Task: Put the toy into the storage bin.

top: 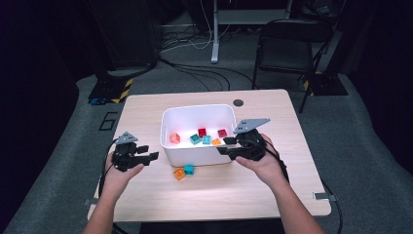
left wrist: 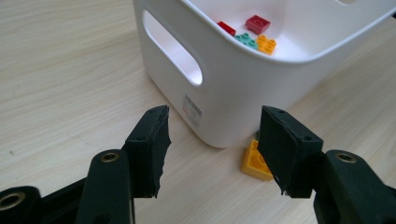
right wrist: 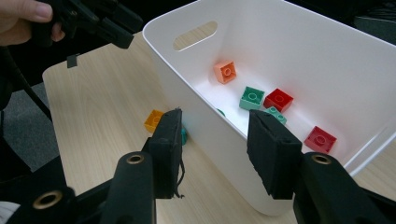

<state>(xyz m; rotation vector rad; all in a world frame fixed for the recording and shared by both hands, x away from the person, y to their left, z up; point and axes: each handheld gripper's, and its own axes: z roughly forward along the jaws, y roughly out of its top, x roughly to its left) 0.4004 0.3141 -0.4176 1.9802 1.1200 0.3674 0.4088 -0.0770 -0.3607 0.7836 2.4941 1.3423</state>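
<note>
Both tongs released, empty; white bin (top: 195, 155) wall stands between right tongs (top: 228, 146) and orange brick (top: 179, 173).

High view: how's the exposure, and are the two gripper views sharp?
High view: room around the table falls near black, white bin almost blown out, picture soft. Left gripper view: bin wall bright, bricks inside crisp, near jaws slightly soft. Right gripper view: even light, red brick sharp, no glare.
</note>
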